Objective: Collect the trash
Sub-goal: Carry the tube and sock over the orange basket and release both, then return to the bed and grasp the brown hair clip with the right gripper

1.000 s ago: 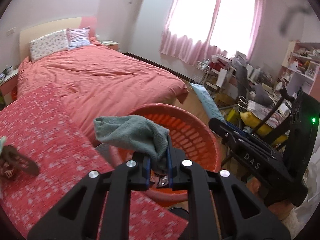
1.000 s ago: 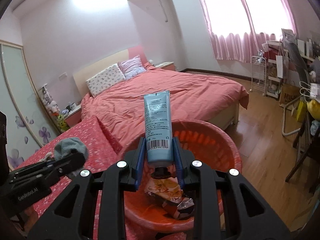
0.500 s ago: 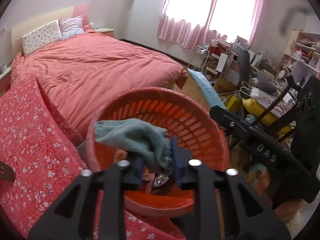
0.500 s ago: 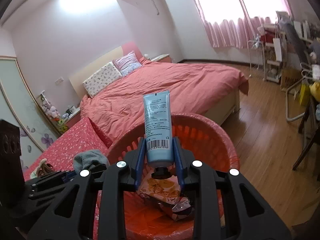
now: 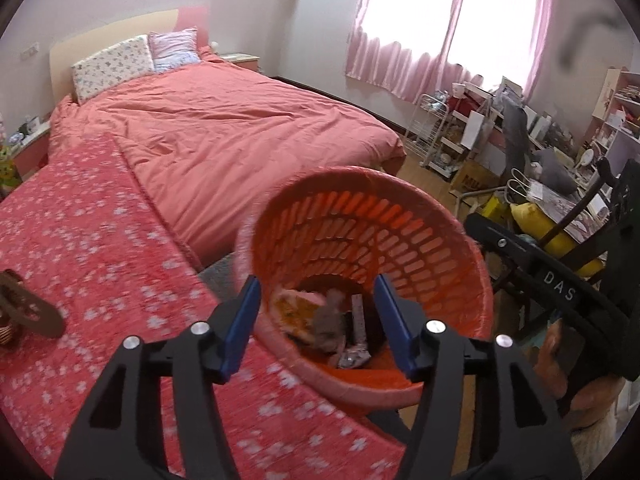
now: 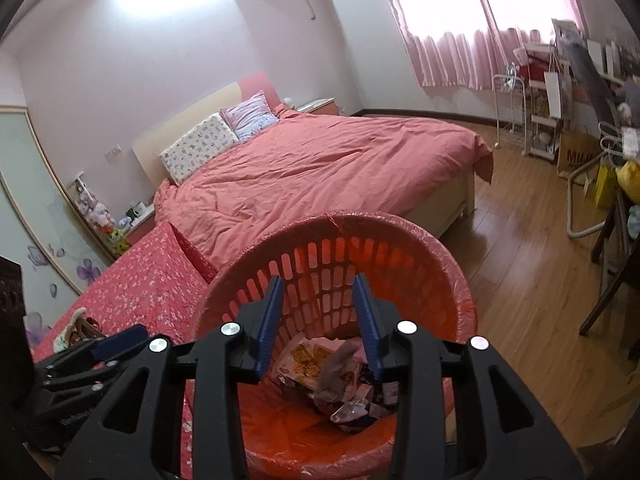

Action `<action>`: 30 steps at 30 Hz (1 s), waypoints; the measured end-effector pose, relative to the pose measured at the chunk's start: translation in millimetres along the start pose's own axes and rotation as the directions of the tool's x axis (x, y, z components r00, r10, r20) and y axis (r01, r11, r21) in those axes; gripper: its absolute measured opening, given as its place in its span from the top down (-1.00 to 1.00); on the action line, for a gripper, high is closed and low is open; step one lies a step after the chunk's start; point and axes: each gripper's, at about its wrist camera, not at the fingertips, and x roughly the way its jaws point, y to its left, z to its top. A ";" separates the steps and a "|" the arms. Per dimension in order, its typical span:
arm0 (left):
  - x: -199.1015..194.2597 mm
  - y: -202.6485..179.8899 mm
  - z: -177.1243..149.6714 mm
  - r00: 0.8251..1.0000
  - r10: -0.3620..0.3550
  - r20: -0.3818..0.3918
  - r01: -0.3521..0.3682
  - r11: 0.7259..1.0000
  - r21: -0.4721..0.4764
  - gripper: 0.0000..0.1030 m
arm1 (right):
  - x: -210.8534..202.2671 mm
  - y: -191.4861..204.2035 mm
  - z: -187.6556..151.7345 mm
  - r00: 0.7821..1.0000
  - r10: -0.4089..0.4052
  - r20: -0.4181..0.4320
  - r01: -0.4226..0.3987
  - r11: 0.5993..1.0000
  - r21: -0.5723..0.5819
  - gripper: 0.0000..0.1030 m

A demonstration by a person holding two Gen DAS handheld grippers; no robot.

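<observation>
Orange slotted basket (image 5: 420,240) fills the left wrist view, the left gripper (image 5: 318,320) spread empty above its wrappers (image 5: 298,310), while from the right wrist the right gripper (image 6: 320,320) gapes empty over the same trash (image 6: 340,376).

I count one orange basket (image 6: 456,280) in front of me and one bed (image 6: 320,168) beyond it. Two pillows (image 6: 200,148) lie at the headboard. I hold two grippers: my left gripper (image 5: 316,316) and my right gripper (image 6: 320,320). The wrappers in the basket are too jumbled to count.
</observation>
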 end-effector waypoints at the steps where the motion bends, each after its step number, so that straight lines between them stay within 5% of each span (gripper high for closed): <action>1: -5.4 5.8 -2.9 1.000 0.017 0.003 -0.017 1.000 -0.006 -0.17 | -1.5 3.0 -0.2 1.000 -0.009 0.001 0.009 1.000 -0.013 0.28; 16: -78.6 108.7 -48.3 0.962 0.273 0.011 -0.270 0.955 -0.125 -0.32 | -5.5 64.6 -17.9 0.999 0.024 -0.044 -0.030 0.987 -0.158 0.28; 30: -154.0 223.4 -105.9 0.871 0.490 -0.045 -0.474 0.810 -0.345 -0.39 | 11.2 172.6 -52.2 0.975 0.133 -0.179 -0.186 0.926 -0.328 0.28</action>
